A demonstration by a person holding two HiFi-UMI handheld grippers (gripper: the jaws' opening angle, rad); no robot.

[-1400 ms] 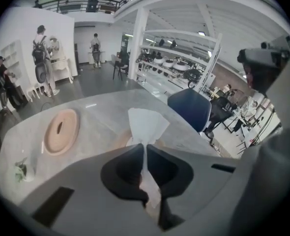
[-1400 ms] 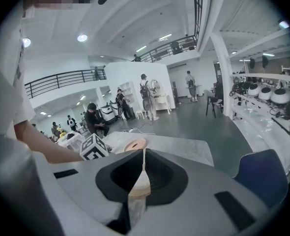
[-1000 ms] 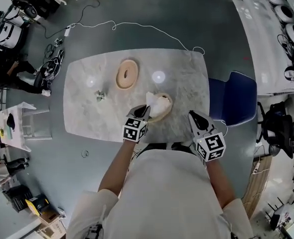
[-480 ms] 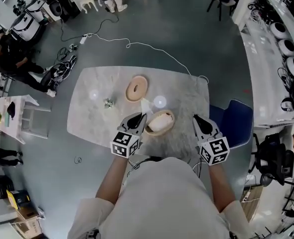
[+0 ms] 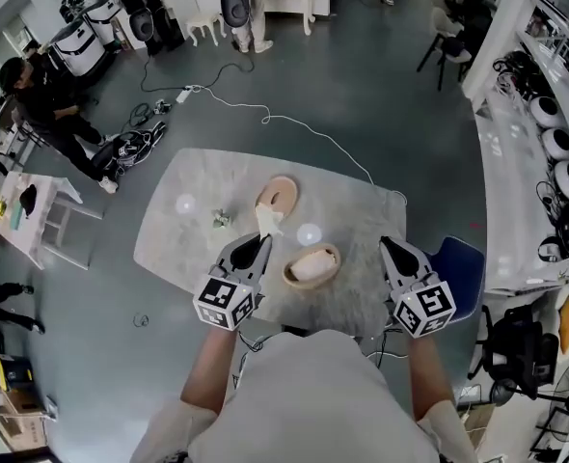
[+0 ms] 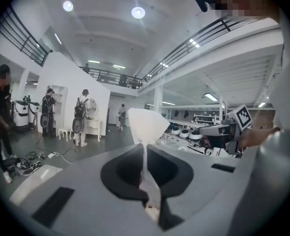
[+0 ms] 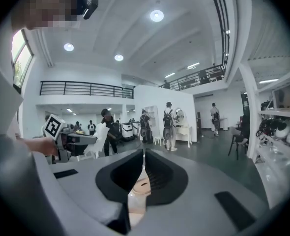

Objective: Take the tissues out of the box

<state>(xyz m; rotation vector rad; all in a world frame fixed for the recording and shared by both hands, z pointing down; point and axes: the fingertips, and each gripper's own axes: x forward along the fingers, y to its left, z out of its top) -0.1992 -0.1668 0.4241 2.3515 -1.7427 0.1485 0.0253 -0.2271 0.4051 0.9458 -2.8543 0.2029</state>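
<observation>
A round wooden tissue box [image 5: 311,265] stands open on the marble table [image 5: 169,244], with white tissues inside it. Its slotted wooden lid [image 5: 277,196] lies further back. My left gripper [image 5: 257,243] hangs above the table to the left of the box, shut on a white tissue [image 5: 267,221] that stands up from its tips. In the left gripper view the tissue [image 6: 146,124] fans out above the closed jaws of the left gripper [image 6: 145,149]. My right gripper [image 5: 392,247] hovers right of the box, and in its own view the right gripper [image 7: 144,154] is shut with nothing held.
A small crumpled object [image 5: 221,221] lies on the table left of the lid. A blue chair [image 5: 463,263] stands at the table's right side. A cable [image 5: 294,128] runs over the floor behind the table. A person [image 5: 48,114] and a white stand [image 5: 34,210] are at the left.
My left gripper has lifted the tissue up and away from the box, toward the left. The right gripper keeps its place beside the box. The head view has shifted and rises higher.
</observation>
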